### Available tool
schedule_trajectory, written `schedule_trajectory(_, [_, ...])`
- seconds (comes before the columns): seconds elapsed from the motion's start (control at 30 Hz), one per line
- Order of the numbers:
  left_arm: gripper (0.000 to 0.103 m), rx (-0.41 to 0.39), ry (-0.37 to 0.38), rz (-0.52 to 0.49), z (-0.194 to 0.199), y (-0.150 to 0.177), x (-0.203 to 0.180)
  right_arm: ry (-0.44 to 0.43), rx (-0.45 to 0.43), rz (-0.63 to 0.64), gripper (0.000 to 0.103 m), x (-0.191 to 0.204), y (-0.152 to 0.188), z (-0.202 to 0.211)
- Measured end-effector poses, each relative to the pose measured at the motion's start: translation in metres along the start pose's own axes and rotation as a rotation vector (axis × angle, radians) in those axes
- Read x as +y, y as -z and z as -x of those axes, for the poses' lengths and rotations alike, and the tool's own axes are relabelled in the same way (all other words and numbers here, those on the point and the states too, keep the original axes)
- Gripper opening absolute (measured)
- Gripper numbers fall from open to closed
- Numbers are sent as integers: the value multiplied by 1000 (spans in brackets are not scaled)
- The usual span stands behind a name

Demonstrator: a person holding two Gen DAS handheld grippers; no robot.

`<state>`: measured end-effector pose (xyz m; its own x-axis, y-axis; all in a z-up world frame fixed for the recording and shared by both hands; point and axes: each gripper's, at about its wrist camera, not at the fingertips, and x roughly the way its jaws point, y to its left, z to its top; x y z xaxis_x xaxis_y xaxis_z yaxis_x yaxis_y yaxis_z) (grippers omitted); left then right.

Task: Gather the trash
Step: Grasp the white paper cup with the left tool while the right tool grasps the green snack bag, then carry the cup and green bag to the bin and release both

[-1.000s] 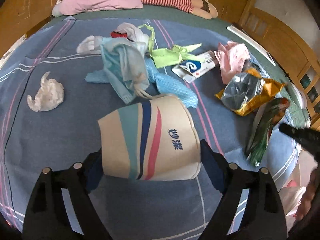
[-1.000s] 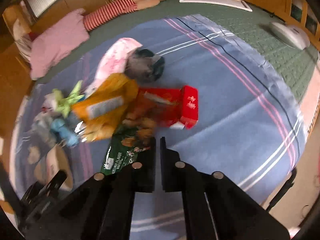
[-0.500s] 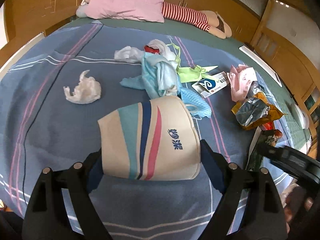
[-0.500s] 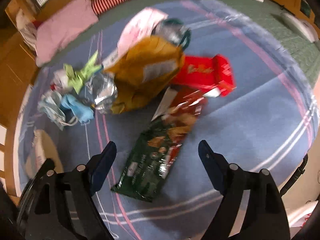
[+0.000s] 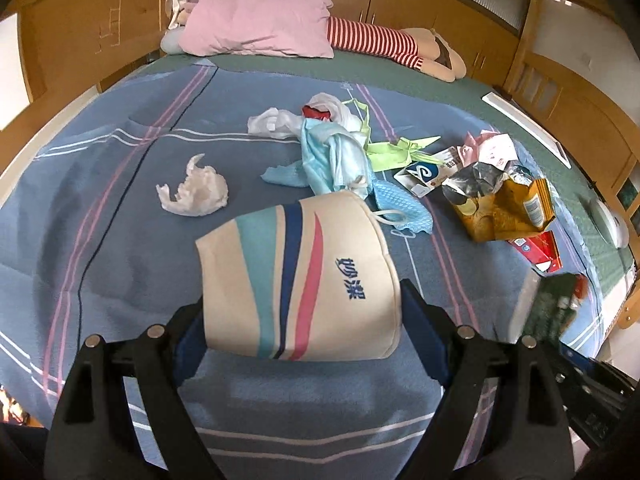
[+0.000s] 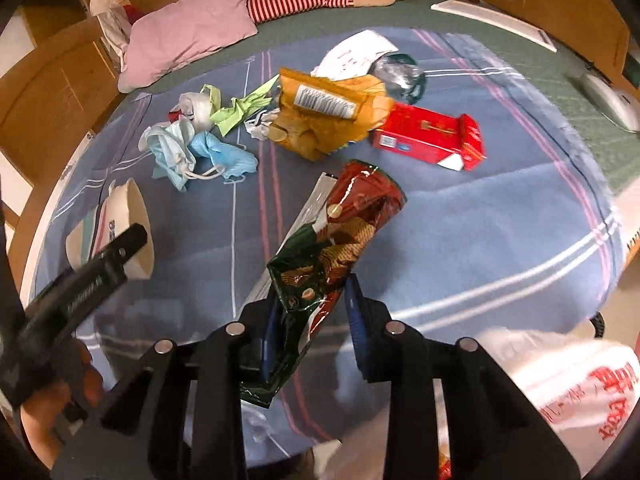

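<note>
Closest in, the right gripper (image 6: 308, 320) has just been closing its jaws, and they now press on the lower part of a green and red snack wrapper (image 6: 332, 248), which stands up and away from the blue striped blanket (image 6: 480, 220). A white plastic bag with red characters (image 6: 568, 392) sits at the lower right, just beside that gripper; what is in it cannot be made out.

The left gripper (image 5: 302, 316) stands wide, its pads against both sides of a cream paper bowl (image 5: 300, 280) with teal, navy and pink stripes and blue characters on its wall. The bowl is tilted on its side, mouth facing away, and its inside looks bare in the right wrist view.

Open blanket lies around both grippers, widest to the left of the bowl, where only a crumpled white tissue (image 5: 194, 192) rests alone.

Further off, the rubbish bunches together: blue face masks (image 5: 332, 160), a white bag (image 5: 280, 122), lime-green ribbon (image 5: 394, 152), a card with a blue logo (image 5: 424, 172), a torn orange chip bag (image 6: 328, 116) showing a barcode label, and a red carton (image 6: 428, 136) just beside it.

At the far edge lie a pink pillow (image 5: 260, 26) and the wooden bed frame (image 5: 80, 40).
</note>
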<state>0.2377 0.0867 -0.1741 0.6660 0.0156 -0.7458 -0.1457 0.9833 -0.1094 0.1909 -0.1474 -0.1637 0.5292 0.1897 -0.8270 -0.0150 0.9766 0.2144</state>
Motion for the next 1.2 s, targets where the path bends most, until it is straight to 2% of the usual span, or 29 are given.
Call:
schedule_trajectory(0.27, [85, -7, 0, 11, 5, 1, 3, -11, -40, -18, 32, -14, 7, 29])
schedule_trajectory(0.7, [85, -21, 19, 33, 11, 3, 5, -47, -95, 17, 32, -11, 13, 54])
schedule_trajectory(1.0, [85, -44, 37, -1, 18, 6, -5, -62, -109, 5, 32, -23, 15, 65])
schedule_trajectory(1.07, [85, -52, 69, -1, 20, 4, -5, -57, -126, 23, 32, -25, 18, 75])
schedule_trajectory(1.2, [85, -62, 211, 4, 27, 3, -11, -46, -168, 122, 32, -29, 34, 107])
